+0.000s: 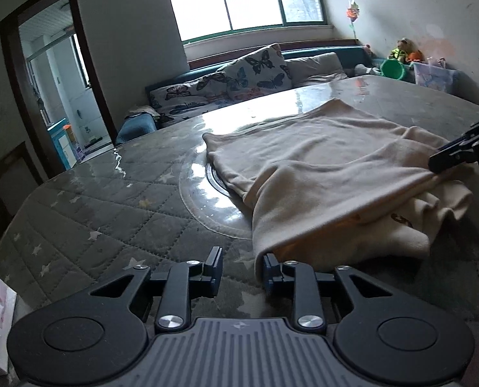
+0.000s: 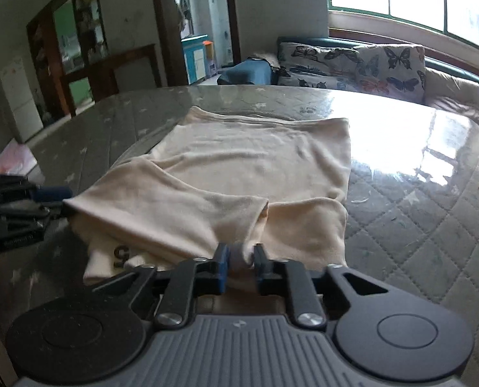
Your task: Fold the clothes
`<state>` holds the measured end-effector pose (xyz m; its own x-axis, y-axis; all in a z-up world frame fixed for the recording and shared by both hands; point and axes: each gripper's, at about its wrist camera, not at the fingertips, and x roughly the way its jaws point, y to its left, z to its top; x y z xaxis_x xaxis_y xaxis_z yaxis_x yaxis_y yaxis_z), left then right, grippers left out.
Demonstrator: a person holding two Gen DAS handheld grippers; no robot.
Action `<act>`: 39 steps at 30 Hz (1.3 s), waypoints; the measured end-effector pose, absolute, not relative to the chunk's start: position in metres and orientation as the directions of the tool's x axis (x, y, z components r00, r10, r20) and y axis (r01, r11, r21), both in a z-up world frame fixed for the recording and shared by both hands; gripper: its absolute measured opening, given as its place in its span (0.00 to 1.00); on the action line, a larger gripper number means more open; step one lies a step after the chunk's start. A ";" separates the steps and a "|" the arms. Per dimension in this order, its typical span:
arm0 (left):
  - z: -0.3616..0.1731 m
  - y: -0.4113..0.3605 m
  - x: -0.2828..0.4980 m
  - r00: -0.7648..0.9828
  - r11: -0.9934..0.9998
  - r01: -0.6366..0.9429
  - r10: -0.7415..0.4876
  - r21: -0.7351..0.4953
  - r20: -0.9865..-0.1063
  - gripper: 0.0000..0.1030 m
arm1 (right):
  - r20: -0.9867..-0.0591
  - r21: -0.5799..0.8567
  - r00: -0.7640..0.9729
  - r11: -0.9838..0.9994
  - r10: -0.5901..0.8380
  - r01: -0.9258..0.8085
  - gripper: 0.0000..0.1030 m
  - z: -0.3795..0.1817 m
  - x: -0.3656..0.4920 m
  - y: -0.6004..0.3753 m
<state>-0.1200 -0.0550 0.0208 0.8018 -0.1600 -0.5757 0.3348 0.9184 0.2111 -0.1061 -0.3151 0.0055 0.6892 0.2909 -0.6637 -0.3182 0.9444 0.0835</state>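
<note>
Cream, soft knit garment (image 2: 239, 174) lies spread on the quilted grey worktop under its glossy clear cover (image 2: 416, 193), its long axis running from the near edge toward the far window side. A folded flap crosses its near part. The right gripper (image 2: 241, 258) has its jaws closed on a bunched near edge of the cloth. The left gripper (image 1: 242, 266) has its jaws open, the garment's near-left corner just beside the right-hand jaw.
</note>
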 end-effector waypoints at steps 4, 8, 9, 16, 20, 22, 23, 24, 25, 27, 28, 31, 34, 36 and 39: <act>0.027 -0.049 -0.128 0.789 0.907 0.368 -0.189 0.203 -0.584 0.31 | -0.625 0.076 0.726 0.948 0.286 -0.309 0.21 0.022 -0.109 -0.321; 0.038 -0.045 -0.134 0.776 0.897 0.407 -0.240 0.174 -0.583 0.31 | -0.589 0.080 0.752 0.947 0.296 -0.310 0.20 0.030 -0.098 -0.318; 0.042 -0.045 -0.135 0.775 0.894 0.418 -0.257 0.164 -0.577 0.31 | -0.585 0.087 0.752 0.945 0.304 -0.315 0.20 0.028 -0.094 -0.316; 0.050 -0.056 -0.111 0.780 0.906 0.411 -0.293 0.099 -0.553 0.31 | -0.616 0.101 0.713 0.931 0.336 -0.351 0.20 0.001 -0.068 -0.293; 0.036 -0.064 -0.091 0.763 0.921 0.385 -0.283 0.058 -0.581 0.30 | -0.647 0.096 0.685 0.928 0.334 -0.361 0.21 -0.013 -0.068 -0.288; 0.027 -0.066 -0.090 0.739 0.918 0.393 -0.280 0.055 -0.613 0.29 | -0.648 0.086 0.685 0.926 0.333 -0.369 0.21 -0.015 -0.070 -0.288; 0.025 -0.067 -0.094 0.733 0.912 0.406 -0.286 0.059 -0.617 0.29 | -0.649 0.084 0.683 0.925 0.334 -0.372 0.21 -0.015 -0.070 -0.289; 0.022 -0.068 -0.097 0.727 0.906 0.418 -0.292 0.064 -0.622 0.29 | -0.651 0.084 0.681 0.924 0.335 -0.374 0.21 -0.014 -0.070 -0.289; 0.024 -0.065 -0.097 0.724 0.907 0.418 -0.297 0.054 -0.622 0.29 | -0.653 0.084 0.679 0.923 0.337 -0.377 0.21 -0.014 -0.070 -0.290; 0.030 -0.057 -0.093 0.720 0.911 0.411 -0.307 0.027 -0.622 0.29 | -0.654 0.082 0.677 0.921 0.338 -0.381 0.21 -0.014 -0.069 -0.289; 0.033 -0.053 -0.091 0.718 0.913 0.408 -0.312 0.014 -0.622 0.29 | -0.653 0.082 0.677 0.920 0.339 -0.382 0.22 -0.014 -0.069 -0.289; 0.042 -0.041 -0.085 0.713 0.917 0.397 -0.326 -0.027 -0.621 0.30 | -0.651 0.082 0.678 0.919 0.341 -0.385 0.25 -0.014 -0.069 -0.289; 0.050 -0.028 -0.061 0.718 0.935 0.332 -0.335 -0.122 -0.610 0.31 | -0.649 0.078 0.681 0.920 0.339 -0.385 0.26 -0.015 -0.070 -0.288; 0.048 -0.026 -0.043 0.701 0.938 0.295 -0.343 -0.184 -0.625 0.43 | -0.649 0.076 0.681 0.920 0.338 -0.384 0.27 -0.015 -0.070 -0.288; 0.043 -0.025 -0.023 0.658 0.923 0.270 -0.385 -0.275 -0.647 0.46 | -0.648 0.081 0.682 0.920 0.340 -0.382 0.28 -0.015 -0.070 -0.289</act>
